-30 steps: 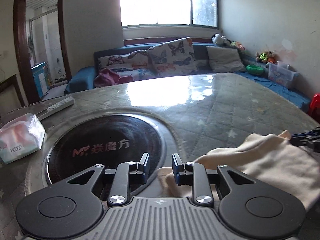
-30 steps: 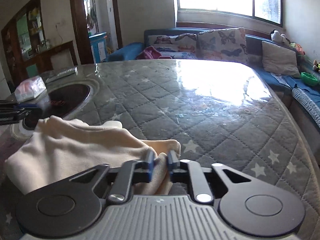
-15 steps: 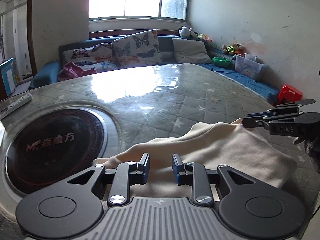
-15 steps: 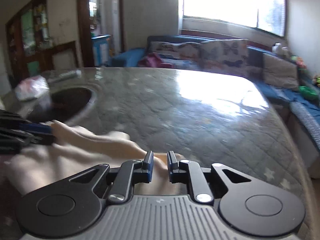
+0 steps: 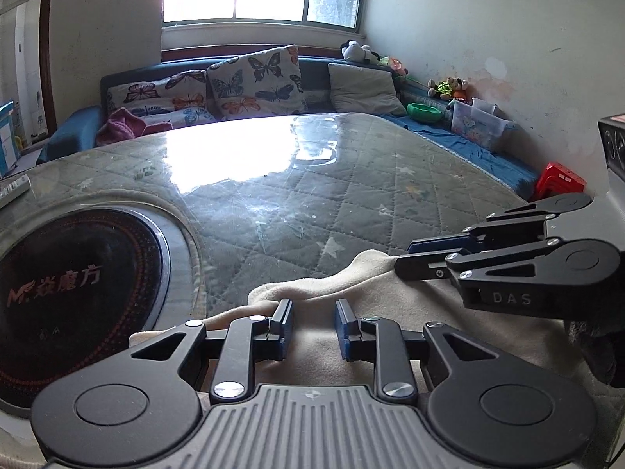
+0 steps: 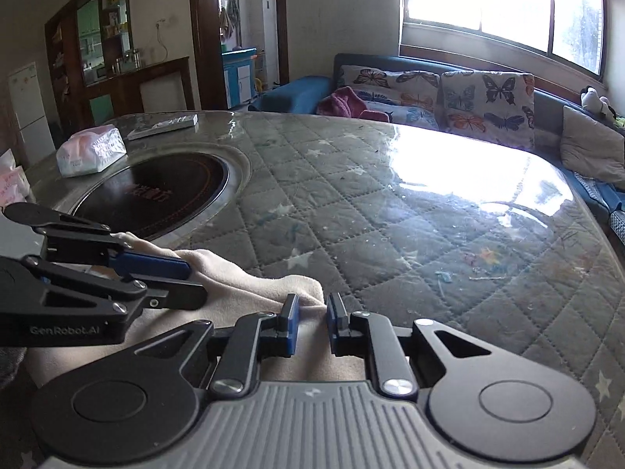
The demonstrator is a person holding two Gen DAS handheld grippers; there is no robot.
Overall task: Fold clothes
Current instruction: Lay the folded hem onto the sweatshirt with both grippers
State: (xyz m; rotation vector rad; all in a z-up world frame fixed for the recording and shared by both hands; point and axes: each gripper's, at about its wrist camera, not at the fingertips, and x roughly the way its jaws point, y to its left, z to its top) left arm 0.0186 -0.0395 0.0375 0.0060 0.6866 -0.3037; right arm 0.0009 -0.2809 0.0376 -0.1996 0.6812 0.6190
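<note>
We are working on a cream garment point(image 5: 390, 305) that is lying bunched at the near edge of the quilted table point(image 5: 351, 179), just beside the round black hob point(image 5: 70, 285) set into it. Our left gripper point(image 5: 313, 326) is hovering over the cloth with its jaws apart and nothing pinched between them. Our right gripper point(image 6: 312, 322) is sitting at the cloth's far edge, its jaws also parted, with a ridge of fabric rising into the gap; we cannot tell whether the pads are actually touching it. The two grippers are close together, each showing in the other's view.

As for progress, the garment is looking doubled over into a thick, uneven bundle with rounded, lumpy edges, so we are judging that at least one fold is in, but nothing neat yet. What is left, it seems, is squaring the edges, flattening, and perhaps one more fold.
</note>
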